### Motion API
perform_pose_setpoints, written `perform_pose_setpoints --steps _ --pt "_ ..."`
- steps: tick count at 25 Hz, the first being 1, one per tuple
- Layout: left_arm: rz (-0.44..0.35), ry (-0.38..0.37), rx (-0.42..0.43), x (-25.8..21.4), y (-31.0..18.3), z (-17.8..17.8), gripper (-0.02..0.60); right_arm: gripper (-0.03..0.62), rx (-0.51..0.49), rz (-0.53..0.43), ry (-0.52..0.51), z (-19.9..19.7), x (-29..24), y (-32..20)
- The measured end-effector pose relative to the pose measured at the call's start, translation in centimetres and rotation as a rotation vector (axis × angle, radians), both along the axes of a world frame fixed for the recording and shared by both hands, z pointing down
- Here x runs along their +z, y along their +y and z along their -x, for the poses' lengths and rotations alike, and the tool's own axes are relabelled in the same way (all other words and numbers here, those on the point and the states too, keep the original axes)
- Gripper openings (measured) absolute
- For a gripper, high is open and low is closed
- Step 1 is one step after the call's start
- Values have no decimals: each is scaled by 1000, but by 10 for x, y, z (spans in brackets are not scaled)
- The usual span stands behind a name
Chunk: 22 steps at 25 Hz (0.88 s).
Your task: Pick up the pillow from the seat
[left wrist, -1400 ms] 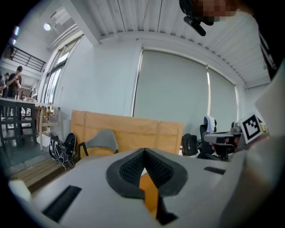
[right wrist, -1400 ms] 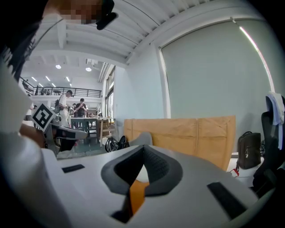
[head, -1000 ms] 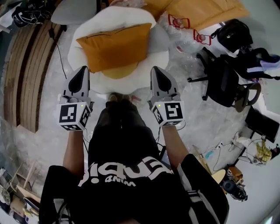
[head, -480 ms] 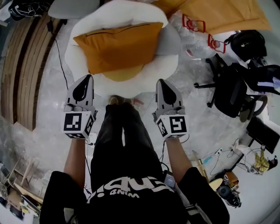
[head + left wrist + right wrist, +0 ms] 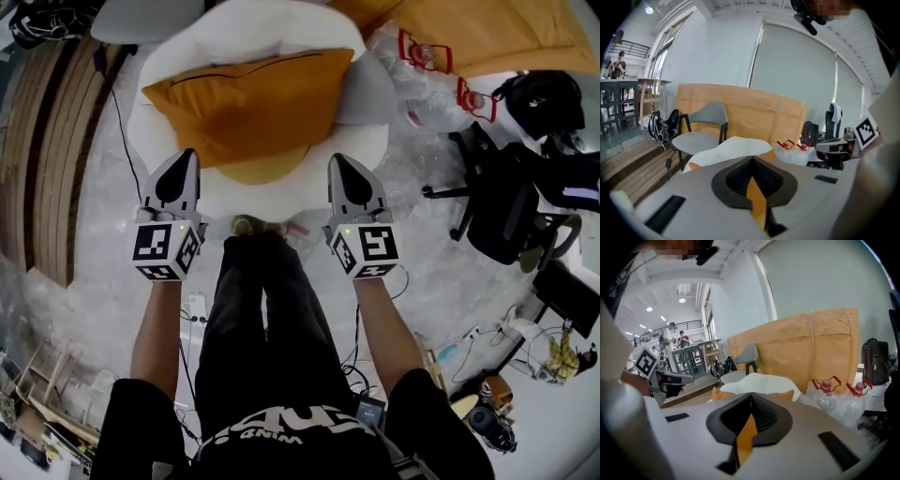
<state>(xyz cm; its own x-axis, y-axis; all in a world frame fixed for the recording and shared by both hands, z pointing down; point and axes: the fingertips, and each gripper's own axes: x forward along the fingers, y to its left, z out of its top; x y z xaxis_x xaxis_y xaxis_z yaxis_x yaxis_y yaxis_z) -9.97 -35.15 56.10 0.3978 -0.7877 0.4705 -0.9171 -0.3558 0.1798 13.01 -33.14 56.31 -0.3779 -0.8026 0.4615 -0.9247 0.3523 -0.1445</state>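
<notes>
Grey floor (image 5: 98, 248) lay under us, and the orange pillow (image 5: 246, 101) rested on the white seat (image 5: 354, 148) just ahead of our left gripper (image 5: 182, 157) and right gripper (image 5: 339, 161), both clenched on nothing. We were at the approach; next, we judged, the jaws needed opening at the pillow's near edge.

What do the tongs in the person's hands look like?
The left tongs and right tongs are grey, pointed shells with black patches. Each carries a cube with black-and-white square markers. The person wears a black T-shirt with white letters.

open gap between grippers and pillow (image 5: 246, 105)
</notes>
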Motion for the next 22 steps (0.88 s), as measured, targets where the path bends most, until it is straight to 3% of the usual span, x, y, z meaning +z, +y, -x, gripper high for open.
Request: perform_pose_setpoints --steps 5,11,16,22 --pt "64 10 -54 44 -23 7 9 21 1 55 26 -14 49 -29" --pt "118 -44 -97 100 -49 24 11 21 3 105 66 -27 108 -68" --pt "184 -54 -221 151 -67 50 11 21 15 158 99 -37 159 -101" --pt "212 -9 -344 172 -81 79 21 22 -11 184 108 -39 187 -121"
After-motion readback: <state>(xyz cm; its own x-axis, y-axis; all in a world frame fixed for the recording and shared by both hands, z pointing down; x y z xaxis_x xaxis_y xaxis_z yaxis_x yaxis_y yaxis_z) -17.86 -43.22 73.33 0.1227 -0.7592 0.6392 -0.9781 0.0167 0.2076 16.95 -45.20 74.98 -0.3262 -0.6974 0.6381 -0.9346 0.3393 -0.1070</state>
